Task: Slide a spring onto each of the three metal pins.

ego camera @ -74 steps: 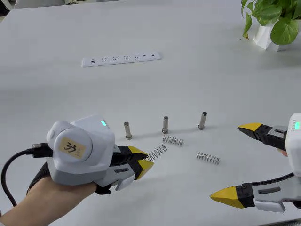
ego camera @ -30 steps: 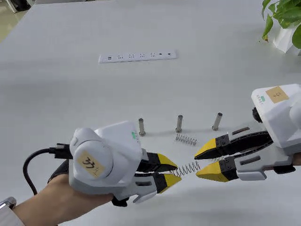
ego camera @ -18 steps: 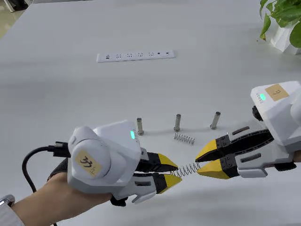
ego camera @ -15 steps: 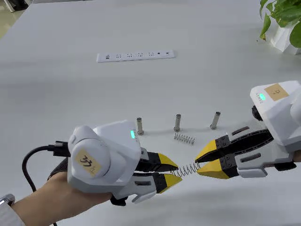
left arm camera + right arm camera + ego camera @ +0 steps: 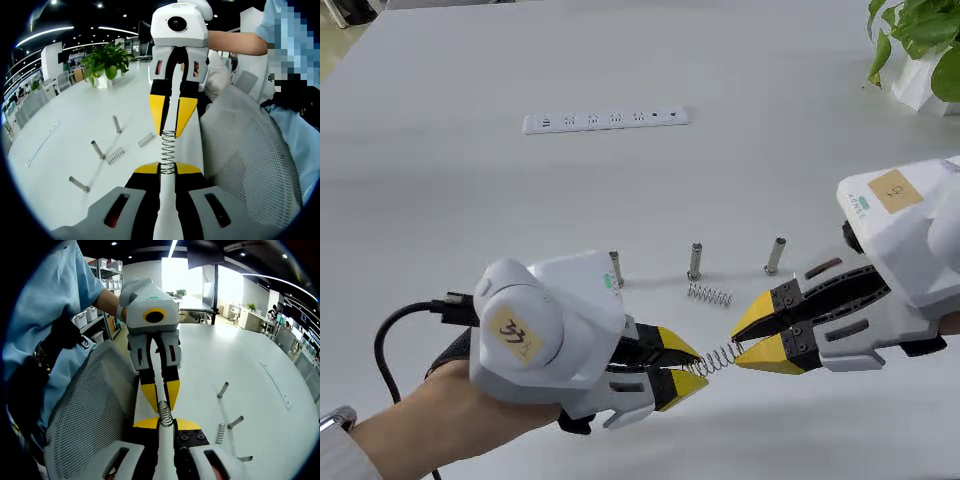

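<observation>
White and wide, the table (image 5: 440,220) has a long power strip (image 5: 605,119) near its far edge and a green plant (image 5: 920,50) at its far right corner.

Three metal pins stand up in a row in the middle of the table: the left pin (image 5: 616,268), the middle pin (image 5: 695,260) and the right pin (image 5: 775,255). All three are bare. One loose spring (image 5: 710,294) lies flat just in front of the middle pin. A second loose spring (image 5: 146,139) lies near the right pin (you can see it in the left gripper view).

Closer to the near edge, the two claws meet almost tip to tip. The left gripper (image 5: 700,365) is pinched tight on one end of the held spring (image 5: 718,358). The right gripper (image 5: 736,350) is pinched tight on the other end. The held spring runs straight between them. A black cord (image 5: 395,330) trails from the back of the left gripper.
</observation>
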`<state>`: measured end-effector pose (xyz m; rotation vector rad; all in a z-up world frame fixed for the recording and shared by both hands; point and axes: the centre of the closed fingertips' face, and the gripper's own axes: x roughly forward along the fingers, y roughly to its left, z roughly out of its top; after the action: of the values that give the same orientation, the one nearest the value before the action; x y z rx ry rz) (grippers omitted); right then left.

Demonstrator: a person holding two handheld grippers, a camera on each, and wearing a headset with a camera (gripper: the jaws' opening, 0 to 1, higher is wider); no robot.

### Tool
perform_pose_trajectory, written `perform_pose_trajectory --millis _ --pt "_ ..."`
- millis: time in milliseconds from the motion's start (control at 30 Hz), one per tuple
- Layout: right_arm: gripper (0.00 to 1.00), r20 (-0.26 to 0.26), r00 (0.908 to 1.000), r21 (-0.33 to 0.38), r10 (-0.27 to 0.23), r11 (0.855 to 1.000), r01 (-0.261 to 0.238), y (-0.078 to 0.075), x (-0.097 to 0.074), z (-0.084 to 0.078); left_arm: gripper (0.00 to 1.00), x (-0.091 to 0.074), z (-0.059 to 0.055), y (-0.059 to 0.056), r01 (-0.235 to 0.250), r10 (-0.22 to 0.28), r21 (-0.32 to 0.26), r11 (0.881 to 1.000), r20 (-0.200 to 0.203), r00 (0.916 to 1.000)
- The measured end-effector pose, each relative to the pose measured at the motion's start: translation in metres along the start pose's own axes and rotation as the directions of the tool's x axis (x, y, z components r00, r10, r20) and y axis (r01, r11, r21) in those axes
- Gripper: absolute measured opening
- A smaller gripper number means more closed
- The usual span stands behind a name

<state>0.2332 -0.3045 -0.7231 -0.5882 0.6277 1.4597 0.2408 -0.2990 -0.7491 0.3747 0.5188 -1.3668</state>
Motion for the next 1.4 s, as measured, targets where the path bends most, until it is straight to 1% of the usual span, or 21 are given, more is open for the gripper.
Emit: perform_pose_trajectory --millis 100,167,233,267,367,533,833,1033,1100,1167,1233,1267,1333,1400 --pt "0.06 -0.014 0.9999 -0.024 0.008 1.000 -0.008 0.0020 -0.0007 0.0045 0.06 0.0027 -0.0004 -0.0023 0.008 -0.008 -0.002 1.000 -0.005 1.0000" --pt "0.06 -0.021 0.9997 -0.067 0.010 0.998 -0.012 0.0028 -0.0011 0.0064 0.06 0.0034 -0.0002 -0.0035 0.010 -0.010 0.001 1.000 -0.006 0.9999" --pt "0.06 -0.030 0.9995 -0.068 0.013 0.998 -0.015 0.0038 -0.0015 0.0067 0.06 0.0038 0.0000 -0.0044 0.013 -0.013 0.001 1.000 -0.005 0.9999" --pt "0.06 -0.036 0.9993 -0.081 0.014 0.997 -0.017 0.0018 -0.0030 0.0039 0.06 0.0039 0.0001 -0.0050 0.013 -0.013 0.001 1.000 -0.003 0.9999" --pt "0.06 -0.050 0.9986 -0.080 0.017 0.997 -0.021 0.0002 -0.0042 0.0006 0.06 0.0040 0.0001 -0.0060 0.013 -0.013 0.001 1.000 0.000 0.9999" --pt "0.06 -0.056 0.9981 -0.083 0.025 0.996 -0.029 -0.0010 -0.0035 -0.0012 0.06 0.0030 -0.0001 -0.0075 0.013 -0.013 0.002 1.000 0.006 0.9999" --pt "0.06 -0.077 0.9965 -0.094 0.032 0.995 -0.040 0.0002 -0.0024 -0.0007 0.06 0.0033 -0.0001 -0.0091 0.012 -0.012 0.010 1.000 0.011 0.9999" --pt "0.06 -0.098 0.9946 -0.111 0.034 0.993 -0.044 0.0032 -0.0017 0.0026 0.06 0.0042 0.0008 -0.0106 0.007 -0.008 0.011 1.000 0.023 0.9997" --pt "0.07 -0.098 0.9947 -0.118 0.033 0.992 -0.044 0.0037 -0.0018 0.0043 0.06 0.0040 0.0014 -0.0095 0.003 -0.003 0.011 1.000 0.030 0.9995" --pt "0.10 -0.094 0.9950 -0.114 0.033 0.993 -0.043 0.0027 -0.0021 0.0060 0.06 0.0042 0.0012 -0.0086 0.000 -0.001 0.017 1.000 0.031 0.9995" --pt "0.22 -0.093 0.9953 -0.114 0.025 0.993 -0.035 0.0013 -0.0027 0.0087 0.06 0.0049 0.0003 -0.0090 0.003 -0.003 0.019 1.000 0.029 0.9996" --pt "0.25 -0.096 0.9952 -0.120 0.021 0.992 -0.033 -0.0004 -0.0019 0.0072 0.06 0.0053 0.0002 -0.0094 0.004 -0.004 0.019 1.000 0.032 0.9995" --pt "0.23 -0.103 0.9943 -0.123 0.028 0.992 -0.040 -0.0009 -0.0030 0.0073 0.06 0.0058 0.0006 -0.0093 0.002 -0.003 0.019 1.000 0.038 0.9993" --pt "0.23 -0.105 0.9933 -0.110 0.047 0.992 -0.058 0.0000 -0.0039 0.0074 0.06 0.0064 0.0026 -0.0089 -0.001 0.000 0.016 1.000 0.050 0.9987"
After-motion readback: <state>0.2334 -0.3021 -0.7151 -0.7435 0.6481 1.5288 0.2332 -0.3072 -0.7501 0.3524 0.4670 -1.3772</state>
